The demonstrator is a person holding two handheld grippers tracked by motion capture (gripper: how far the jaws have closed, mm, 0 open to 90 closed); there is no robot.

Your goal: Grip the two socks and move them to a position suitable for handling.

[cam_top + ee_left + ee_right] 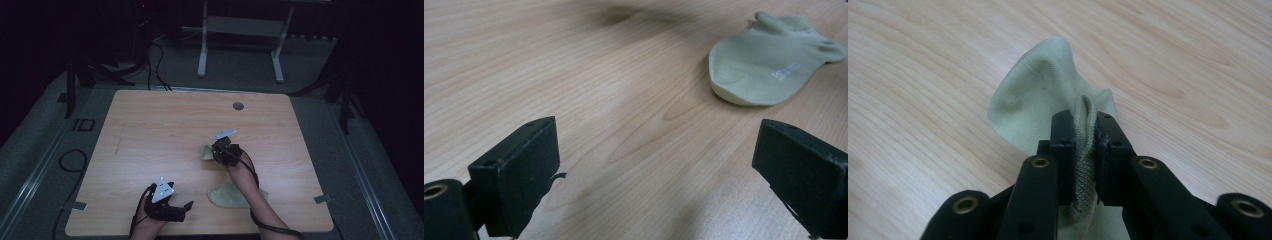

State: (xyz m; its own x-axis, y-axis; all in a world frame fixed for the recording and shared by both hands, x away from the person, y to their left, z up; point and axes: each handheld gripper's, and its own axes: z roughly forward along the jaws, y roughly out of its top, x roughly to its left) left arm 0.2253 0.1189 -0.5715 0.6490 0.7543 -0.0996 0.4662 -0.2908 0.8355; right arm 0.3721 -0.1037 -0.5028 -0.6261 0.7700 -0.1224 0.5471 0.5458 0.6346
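Two pale green socks are on the wooden table (150, 125). One sock (1048, 85) is pinched at its ribbed edge by my right gripper (1087, 130), which is shut on it; in the high view this sock (206, 151) pokes out left of the right gripper (225, 150) near the table's middle. The other sock (227, 196) lies flat near the front edge, partly under the right forearm. In the left gripper view that flat sock (769, 60) lies ahead at the upper right. My left gripper (175, 207) rests at the front left, jaws wide apart (654, 165) with nothing between them.
A round grommet hole (238, 106) sits near the table's far edge. Beyond the table stand a white desk frame (240, 45) and cables (155, 65) on a grey floor. The surroundings are dark.
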